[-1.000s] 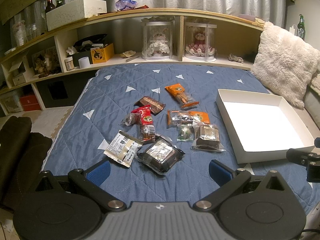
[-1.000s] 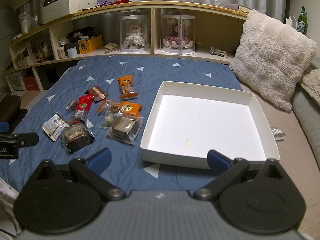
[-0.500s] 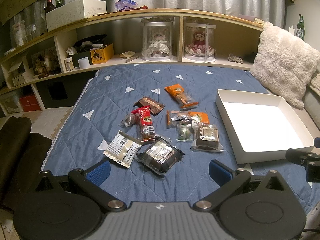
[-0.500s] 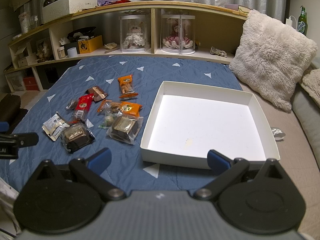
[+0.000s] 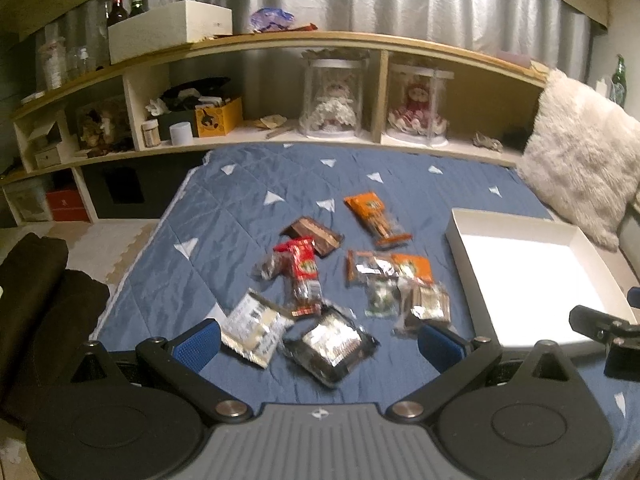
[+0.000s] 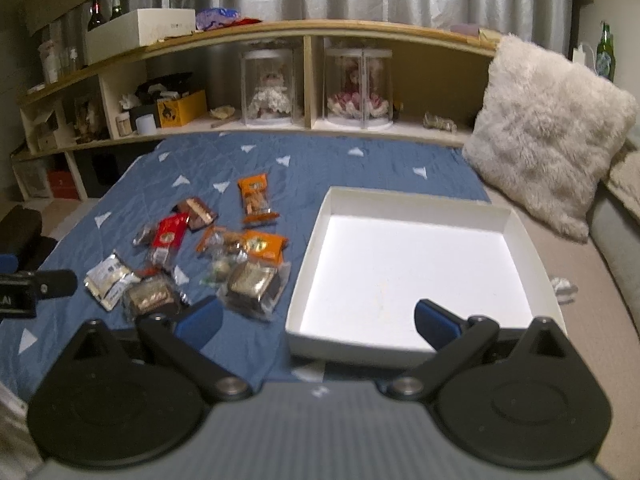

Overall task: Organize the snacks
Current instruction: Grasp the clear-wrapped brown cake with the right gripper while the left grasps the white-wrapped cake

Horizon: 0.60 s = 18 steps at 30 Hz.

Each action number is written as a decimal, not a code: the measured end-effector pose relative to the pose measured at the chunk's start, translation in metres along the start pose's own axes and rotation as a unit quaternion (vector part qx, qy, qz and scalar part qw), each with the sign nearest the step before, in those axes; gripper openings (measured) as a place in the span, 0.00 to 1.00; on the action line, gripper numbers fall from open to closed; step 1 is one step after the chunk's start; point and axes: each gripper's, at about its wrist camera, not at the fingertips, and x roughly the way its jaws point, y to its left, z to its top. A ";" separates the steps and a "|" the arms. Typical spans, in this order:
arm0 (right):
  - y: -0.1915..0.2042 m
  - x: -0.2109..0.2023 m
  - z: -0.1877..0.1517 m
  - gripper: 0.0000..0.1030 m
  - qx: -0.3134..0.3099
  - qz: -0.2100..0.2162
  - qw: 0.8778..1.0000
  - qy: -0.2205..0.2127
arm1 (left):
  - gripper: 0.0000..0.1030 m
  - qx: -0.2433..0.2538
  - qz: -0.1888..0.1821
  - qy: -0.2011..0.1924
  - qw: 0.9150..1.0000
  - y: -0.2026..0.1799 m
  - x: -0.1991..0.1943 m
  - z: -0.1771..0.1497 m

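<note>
Several snack packets lie in a loose pile on the blue quilt [image 5: 224, 240]: an orange packet [image 5: 374, 212], a red packet [image 5: 302, 268], a white packet [image 5: 256, 328] and a dark tray packet [image 5: 330, 344] nearest me. An empty white box [image 6: 412, 276] sits to their right, also in the left wrist view [image 5: 532, 272]. My left gripper [image 5: 318, 344] is open, just above the dark tray packet. My right gripper [image 6: 318, 322] is open over the box's near left corner, beside a clear-wrapped dark packet [image 6: 254, 286]. Both are empty.
A wooden shelf unit [image 5: 280, 80] with two doll cases [image 5: 334, 100] and clutter runs along the back. A furry cushion [image 6: 544, 136] leans at the right. A dark folded cloth [image 5: 36, 300] lies off the quilt's left edge. A crumpled wrapper [image 6: 564, 286] lies right of the box.
Both grippers have moved forward and down a little toward the quilt. The snacks and box now sit closer in view. Both jaws stay open.
</note>
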 end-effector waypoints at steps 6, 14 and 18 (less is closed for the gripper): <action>0.006 0.013 0.012 1.00 -0.021 0.008 0.999 -0.034 | 1.00 0.013 0.018 -0.025 0.999 0.000 0.011 0.019; 0.011 0.042 0.032 1.00 -0.020 0.020 0.998 -0.060 | 1.00 0.029 0.021 -0.020 0.999 0.007 0.037 0.035; 0.014 0.064 0.038 1.00 -0.010 0.020 0.998 -0.055 | 1.00 0.036 0.030 -0.019 0.999 0.017 0.057 0.047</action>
